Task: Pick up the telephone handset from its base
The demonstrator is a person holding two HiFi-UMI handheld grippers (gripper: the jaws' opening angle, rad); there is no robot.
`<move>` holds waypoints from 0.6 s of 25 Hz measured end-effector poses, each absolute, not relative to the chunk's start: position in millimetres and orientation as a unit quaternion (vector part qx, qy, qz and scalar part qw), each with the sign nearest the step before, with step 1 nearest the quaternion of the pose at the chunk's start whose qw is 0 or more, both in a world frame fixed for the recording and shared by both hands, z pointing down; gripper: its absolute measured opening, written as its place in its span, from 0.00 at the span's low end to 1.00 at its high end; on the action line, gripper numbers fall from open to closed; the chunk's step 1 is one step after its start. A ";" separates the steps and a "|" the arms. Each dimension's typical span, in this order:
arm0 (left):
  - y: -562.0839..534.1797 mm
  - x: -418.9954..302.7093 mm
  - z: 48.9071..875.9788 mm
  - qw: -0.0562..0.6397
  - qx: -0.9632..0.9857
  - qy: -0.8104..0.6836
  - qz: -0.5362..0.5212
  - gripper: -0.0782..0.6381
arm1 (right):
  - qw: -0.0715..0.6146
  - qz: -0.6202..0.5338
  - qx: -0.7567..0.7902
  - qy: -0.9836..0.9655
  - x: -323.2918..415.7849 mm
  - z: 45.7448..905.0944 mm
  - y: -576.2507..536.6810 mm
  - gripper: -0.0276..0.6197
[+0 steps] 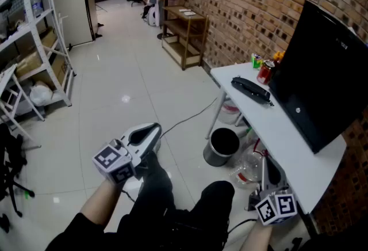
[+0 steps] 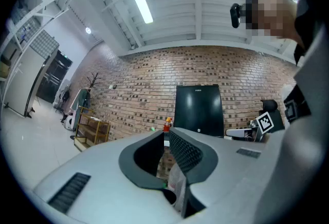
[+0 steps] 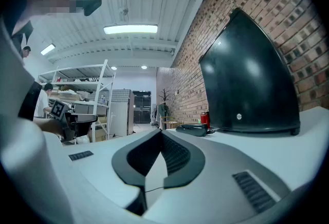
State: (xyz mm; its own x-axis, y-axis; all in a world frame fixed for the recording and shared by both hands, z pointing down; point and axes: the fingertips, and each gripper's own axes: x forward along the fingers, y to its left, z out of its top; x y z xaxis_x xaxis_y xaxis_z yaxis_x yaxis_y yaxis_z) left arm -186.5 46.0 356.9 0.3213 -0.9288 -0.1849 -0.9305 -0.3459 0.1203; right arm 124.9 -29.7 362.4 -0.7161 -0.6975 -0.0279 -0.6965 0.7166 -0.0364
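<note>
Currently both grippers are empty and closed. The left gripper (image 1: 150, 129) has its pads together with nothing between them. The right gripper (image 3: 161, 133) shows its pads meeting at the tips, also on nothing.

The telephone (image 1: 250, 90) sits on the white table (image 1: 276, 134), toward the far end, just in front of the black monitor (image 1: 322, 77) and near the red can (image 1: 265, 71). It reads as one long dark shape; I can't split the handset from its base at this range.

Key relation: the right gripper is at the near end of that same table and looks along the tabletop. In the right gripper view the phone (image 3: 198, 129) lies ahead and a little right of the jaw tips, well apart from them. Its long axis runs roughly across my line of approach, so it shows broadside. The left gripper is out over the floor, well apart from the table, and its view aims at the monitor, not at the phone.

My judgement is that the right is the nearer hand. The reach hasn't started. Next I'd open the right jaws, run forward over the table and come in square to the handset, so the pads close across its narrow width.
</note>
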 end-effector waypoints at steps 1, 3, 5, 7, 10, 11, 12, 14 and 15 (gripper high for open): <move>44.1 -186.8 355.1 0.005 -0.816 0.568 0.113 0.16 | 0.019 -0.008 -0.376 0.926 123.2 359.9 -30.8 0.06; 39.3 -186.7 355.1 0.009 -0.823 0.558 0.108 0.16 | 0.016 -0.002 -0.376 0.927 119.2 356.9 -34.3 0.06; 31.2 -185.7 356.9 0.017 -0.828 0.551 0.101 0.16 | 0.010 0.002 -0.375 0.927 114.1 357.6 -41.8 0.06; 20.6 -186.7 356.2 0.019 -0.827 0.550 0.112 0.16 | 0.002 -0.002 -0.368 0.930 106.6 360.9 -50.6 0.06; 0.5 -194.2 364.0 0.015 -0.826 0.550 0.122 0.16 | -0.002 -0.006 -0.354 0.935 91.2 361.4 -65.9 0.06; -9.2 -198.0 366.0 0.014 -0.825 0.550 0.125 0.16 | -0.002 -0.003 -0.352 0.936 85.7 359.5 -73.5 0.06; -20.2 -201.8 366.9 0.014 -0.824 0.551 0.128 0.16 | -0.001 0.002 -0.351 0.937 80.4 357.4 -82.3 0.06; -43.9 -207.6 365.8 0.018 -0.824 0.551 0.133 0.16 | -0.001 0.011 -0.351 0.936 71.0 354.0 -102.4 0.06; -55.6 -209.0 364.8 0.022 -0.825 0.549 0.132 0.16 | 0.000 0.012 -0.351 0.936 67.1 352.9 -112.5 0.06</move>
State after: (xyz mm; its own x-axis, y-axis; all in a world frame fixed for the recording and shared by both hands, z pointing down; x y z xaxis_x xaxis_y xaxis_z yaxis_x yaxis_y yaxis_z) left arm -209.0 -55.6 364.8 0.3620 -0.9003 -0.2418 -0.9121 -0.3956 0.1075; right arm 67.1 -112.5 352.9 -0.7538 -0.6570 -0.0089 -0.6571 0.7535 0.0222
